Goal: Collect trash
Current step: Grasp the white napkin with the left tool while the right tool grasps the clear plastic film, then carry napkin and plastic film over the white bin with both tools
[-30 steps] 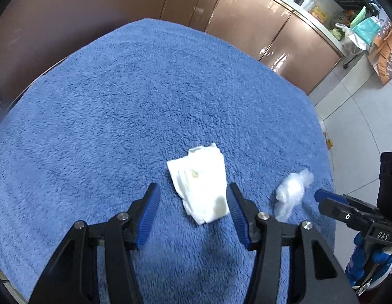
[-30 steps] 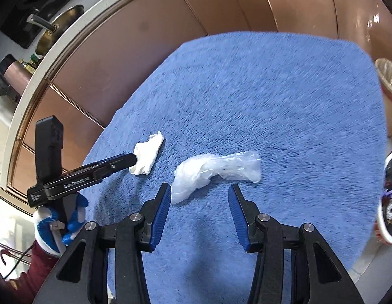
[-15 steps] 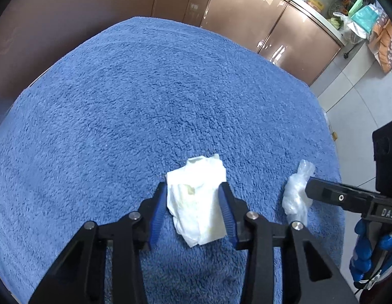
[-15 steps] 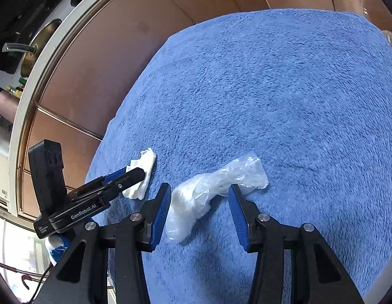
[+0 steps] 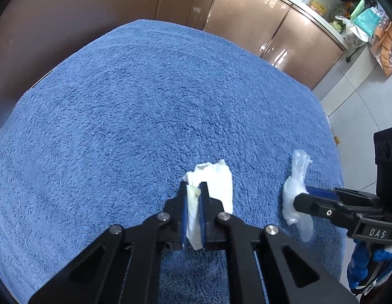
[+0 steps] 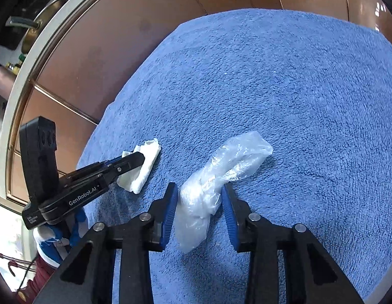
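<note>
Black left gripper (image 5: pixel 193 210) has just clamped a crumpled white paper tissue (image 5: pixel 213 179) on blue towelling (image 5: pixel 145 116), while right gripper (image 6: pixel 198 212), closing, straddles clear plastic wrap (image 6: pixel 221 174), apparently ungripped.

The left gripper (image 5: pixel 193 190) sat at six o'clock in the left wrist view, its blue pads clamped on a fold of the white tissue (image 5: pixel 216 179), which bunched up between them and spread toward one o'clock over the blue towel (image 5: pixel 120 106). At four o'clock the right gripper (image 5: pixel 301 197) reached in from the edge, its tip against the crumpled clear plastic bag (image 5: pixel 295 185) lying on the towel. A blue-gloved hand (image 5: pixel 363 266) gripped its handle. Brown cabinet doors (image 5: pixel 259 20) ran from eleven to two o'clock.
</note>
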Tool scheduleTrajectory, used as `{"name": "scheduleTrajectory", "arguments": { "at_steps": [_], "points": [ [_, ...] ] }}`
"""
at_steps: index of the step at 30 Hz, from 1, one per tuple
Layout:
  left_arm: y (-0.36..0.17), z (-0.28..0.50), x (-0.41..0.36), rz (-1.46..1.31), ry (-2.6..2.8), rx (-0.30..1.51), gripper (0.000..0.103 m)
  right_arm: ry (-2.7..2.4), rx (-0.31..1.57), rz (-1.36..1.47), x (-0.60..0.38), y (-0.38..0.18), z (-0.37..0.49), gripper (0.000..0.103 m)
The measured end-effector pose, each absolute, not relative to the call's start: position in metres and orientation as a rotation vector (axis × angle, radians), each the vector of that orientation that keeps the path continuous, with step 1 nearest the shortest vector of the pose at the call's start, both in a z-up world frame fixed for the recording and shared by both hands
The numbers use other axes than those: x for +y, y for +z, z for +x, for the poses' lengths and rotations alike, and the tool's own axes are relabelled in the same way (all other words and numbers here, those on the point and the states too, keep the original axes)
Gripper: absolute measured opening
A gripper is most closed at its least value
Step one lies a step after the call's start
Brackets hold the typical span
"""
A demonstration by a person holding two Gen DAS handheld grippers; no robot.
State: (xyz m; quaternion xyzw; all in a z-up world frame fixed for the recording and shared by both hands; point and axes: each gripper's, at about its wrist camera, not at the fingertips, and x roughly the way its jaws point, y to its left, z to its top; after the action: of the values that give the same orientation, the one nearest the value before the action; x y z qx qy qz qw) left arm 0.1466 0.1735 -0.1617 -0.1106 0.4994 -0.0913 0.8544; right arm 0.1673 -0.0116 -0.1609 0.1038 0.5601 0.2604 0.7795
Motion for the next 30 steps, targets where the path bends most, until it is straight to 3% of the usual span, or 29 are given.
{"name": "scheduleTrajectory", "arguments": {
  "at_steps": [16, 25, 30],
  "points": [
    [-0.103, 0.12, 0.161, -0.206, -0.21, 0.954, 0.005, 0.566, 1.038, 0.199, -0.051, -0.108, 0.142, 0.032],
    [-0.064, 0.13, 0.095, -0.122, -0.309, 0.919, 0.005, 0.402, 0.928, 0.27, -0.163, -0.077, 0.12, 0.032],
    [-0.053, 0.142, 0.02, -0.042, -0.416, 0.918, 0.005, 0.217, 0.892, 0.264, -0.234, -0.076, 0.111, 0.032]
  ]
}}
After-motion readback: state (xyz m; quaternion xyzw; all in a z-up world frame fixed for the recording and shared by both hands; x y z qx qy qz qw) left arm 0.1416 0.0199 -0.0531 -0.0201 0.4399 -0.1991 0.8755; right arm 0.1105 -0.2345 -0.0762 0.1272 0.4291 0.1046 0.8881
